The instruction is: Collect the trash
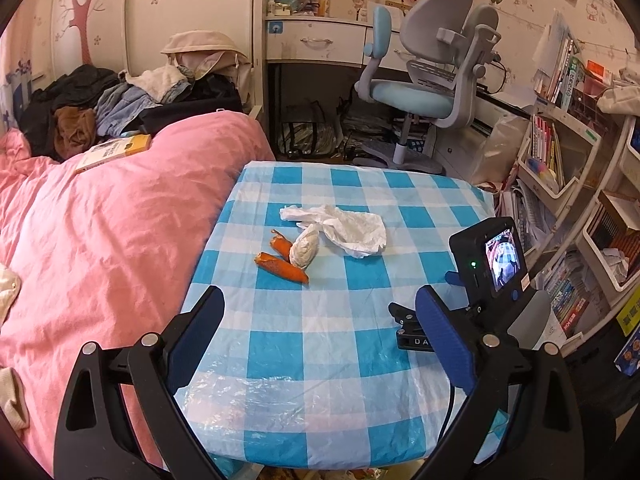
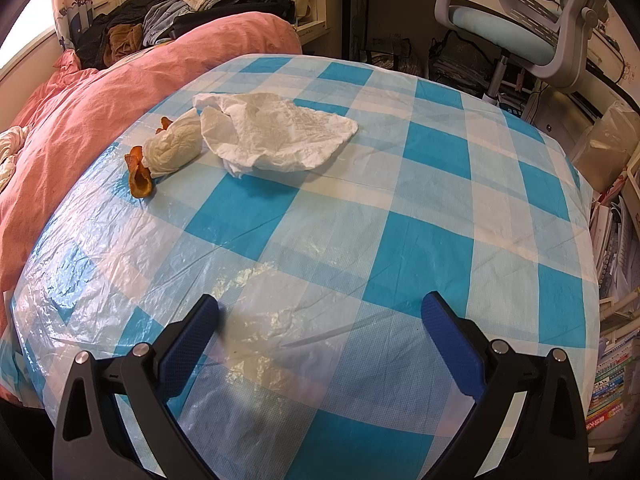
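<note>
Left wrist view: your left gripper (image 1: 318, 300) has its fingers wide apart, holding nothing, over the checked table (image 1: 340, 360). Your right gripper (image 2: 320, 312) is wide apart too and holds nothing. Farther off at 11 o'clock lie two orange peels (image 1: 282, 266), a paper wad (image 1: 305, 251) touching them, and a white tissue (image 1: 340, 228).

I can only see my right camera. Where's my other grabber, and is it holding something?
Observer: The left gripper is open and empty, above the near part of the table by the pink bed.
Operator: Is there more orange stuff behind the white lump?
Observer: Two pieces: a nearer orange peel and a farther orange peel, both touching the tissue wad.
Operator: Anything on the bed?
Observer: A yellow book lies on it.
</note>
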Available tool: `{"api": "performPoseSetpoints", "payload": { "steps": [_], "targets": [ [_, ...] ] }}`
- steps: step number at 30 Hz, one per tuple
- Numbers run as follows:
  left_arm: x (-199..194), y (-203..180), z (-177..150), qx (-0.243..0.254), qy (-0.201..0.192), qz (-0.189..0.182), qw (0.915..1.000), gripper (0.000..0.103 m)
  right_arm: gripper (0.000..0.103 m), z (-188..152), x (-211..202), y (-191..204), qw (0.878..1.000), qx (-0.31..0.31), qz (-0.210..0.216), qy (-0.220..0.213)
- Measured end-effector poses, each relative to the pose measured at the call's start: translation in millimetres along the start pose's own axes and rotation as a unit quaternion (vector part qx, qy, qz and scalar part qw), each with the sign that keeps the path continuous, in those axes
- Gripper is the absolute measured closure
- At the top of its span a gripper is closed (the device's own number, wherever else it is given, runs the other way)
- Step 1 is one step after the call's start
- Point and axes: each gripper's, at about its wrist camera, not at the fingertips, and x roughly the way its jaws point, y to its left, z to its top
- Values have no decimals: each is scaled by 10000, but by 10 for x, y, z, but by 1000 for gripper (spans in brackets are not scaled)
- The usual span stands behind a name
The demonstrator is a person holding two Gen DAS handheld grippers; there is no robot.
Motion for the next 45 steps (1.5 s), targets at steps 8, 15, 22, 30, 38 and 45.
{"api": "performPoseSetpoints", "payload": {
  "steps": [8,15,22,30,38,45],
  "targets": [
    [-18,-23,15,24,-23,-15,10000,9,6,-3,-2,2,10000,0,-1,1],
    [-37,28,38,-91,-37,-60,9999,8,6,-1,0,4,10000,0,-2,1],
    [-53,33,44,-107,-46,-99,9999,8,6,-8,-7,1,10000,0,-2,1],
    [-50,22,69,19,-141,188,9997,8,6,0,0,5,10000,0,-2,2],
    [135,89,50,62,125,364,9992,8,6,-1,1,5,10000,1,-3,2],
    [421,244,24,-260,488,418,9976,8,6,10,12,9,10000,1,-3,2]
  ]
}}
